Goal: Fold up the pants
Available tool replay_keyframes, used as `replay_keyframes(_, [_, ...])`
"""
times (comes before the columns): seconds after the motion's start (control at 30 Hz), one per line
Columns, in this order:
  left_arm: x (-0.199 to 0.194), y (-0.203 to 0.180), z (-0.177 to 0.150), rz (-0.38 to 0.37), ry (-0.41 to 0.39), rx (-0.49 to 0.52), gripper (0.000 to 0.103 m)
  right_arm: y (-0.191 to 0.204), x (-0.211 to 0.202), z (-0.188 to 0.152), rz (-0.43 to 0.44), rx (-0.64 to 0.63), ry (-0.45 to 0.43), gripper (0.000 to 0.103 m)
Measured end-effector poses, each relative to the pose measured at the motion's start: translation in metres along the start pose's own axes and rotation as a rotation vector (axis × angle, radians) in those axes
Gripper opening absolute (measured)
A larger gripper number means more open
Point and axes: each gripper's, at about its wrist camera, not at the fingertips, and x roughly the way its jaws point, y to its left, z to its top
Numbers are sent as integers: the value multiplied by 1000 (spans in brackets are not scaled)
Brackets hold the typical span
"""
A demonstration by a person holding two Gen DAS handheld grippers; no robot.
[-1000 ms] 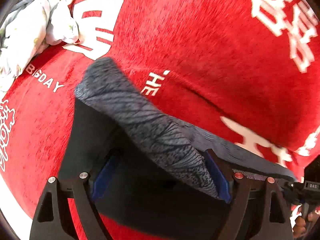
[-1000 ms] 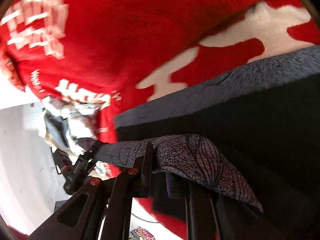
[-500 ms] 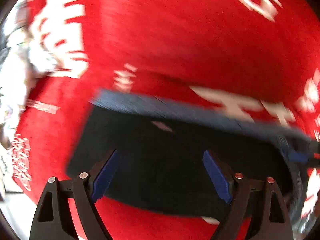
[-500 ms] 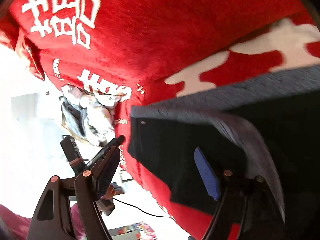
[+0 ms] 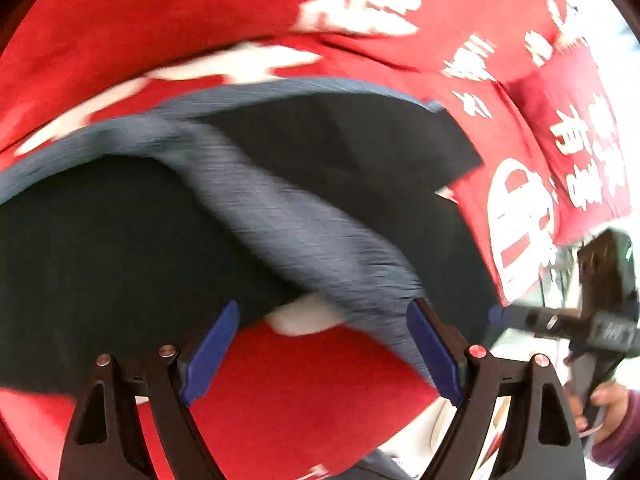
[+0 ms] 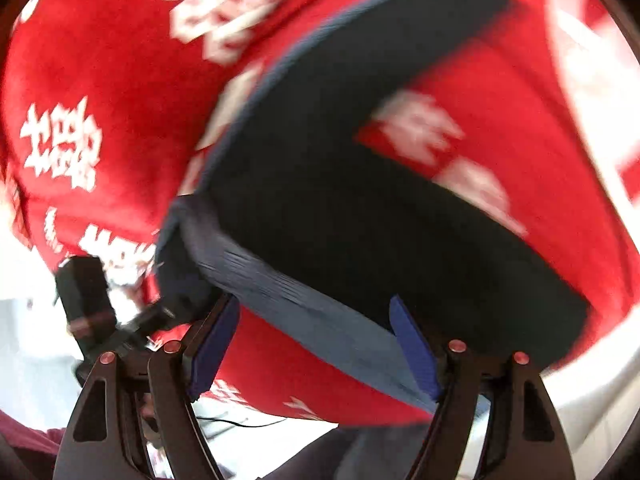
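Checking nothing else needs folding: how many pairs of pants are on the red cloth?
1: dark pants spread on the red cloth, gray waistband nearest the grippers. Blur may hide others.

Pants look like matte dark cloth with a ribbed grey-blue waistband; the red cover underneath is fuzzy, velvety fabric.

Pants spread flat on the cloth-covered counter, a turned-over fold lying diagonally across them, left gripper above their near edge, right gripper above the fold's end, each gripper at the edge of the other's view
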Motion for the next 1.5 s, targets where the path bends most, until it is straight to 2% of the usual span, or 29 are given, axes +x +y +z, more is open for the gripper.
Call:
replay_keyframes(0.1, [19,-21,1,-31,39,35,87,-56,-15,-40,-60,130,-56,81])
replay_keyframes(0.23, [32,-34,-5,-51,58,55,87,-110,-9,-79,-34,270,-78,81])
replay_keyframes(0.4, [40,-36,-11,-32,58,67,87,-135,12,-95,163,363,-80,81])
replay_keyframes(0.5, [48,-35,-16,-40,81,23,87,-141,19,-90,189,355,-50,79])
replay_keyframes(0.53, [49,-35,-17,-36,81,20,84,-140,20,-89,178,355,-31,70])
replay_keyframes(0.57, [48,-37,-18,-31,76,25,65,-139,22,-88,174,350,-11,35])
replay_keyframes(0.6, [48,-38,-18,-39,82,28,53,-138,21,-86,198,343,18,16])
replay_keyframes(0.63, [48,-40,-16,-56,100,18,42,-137,16,-84,270,362,30,16])
replay_keyframes(0.67, [45,-43,-12,-68,98,-2,41,-135,8,-79,312,364,29,16])
replay_keyframes(0.8, [22,-57,9,-59,37,-7,41,-113,-31,-36,409,288,8,16])
replay_keyframes(1.0, [-2,-75,76,-13,-89,-43,42,-80,-71,85,504,170,-20,16])
replay_keyframes(1.07, [-3,-74,103,39,-129,-61,57,-73,-75,127,511,152,-24,16])
replay_keyframes(1.1, [-5,-73,114,61,-151,-72,61,-73,-76,146,508,150,-25,16])
replay_keyframes(1.2, [-10,-68,137,125,-200,-87,63,-63,-68,203,468,139,-22,16])
replay_keyframes(1.3, [-20,-60,150,188,-252,-108,63,-54,-56,244,414,124,-8,19])
replay_keyframes(1.33, [-22,-55,151,210,-258,-120,64,-51,-50,254,387,120,-6,23])
replay_keyframes(1.37, [-20,-49,151,233,-250,-135,76,-48,-43,266,351,118,-3,40])
replay_keyframes(1.4, [-18,-44,150,254,-242,-149,81,-45,-37,272,328,113,0,57])
replay_keyframes(1.43, [-15,-39,147,285,-235,-161,81,-43,-32,278,303,104,-2,88])
replay_keyframes(1.47, [-10,-34,142,311,-219,-166,81,-41,-32,282,279,92,-10,93])
replay_keyframes(1.5, [-2,-28,136,344,-187,-171,81,-37,-31,285,263,76,-15,93])
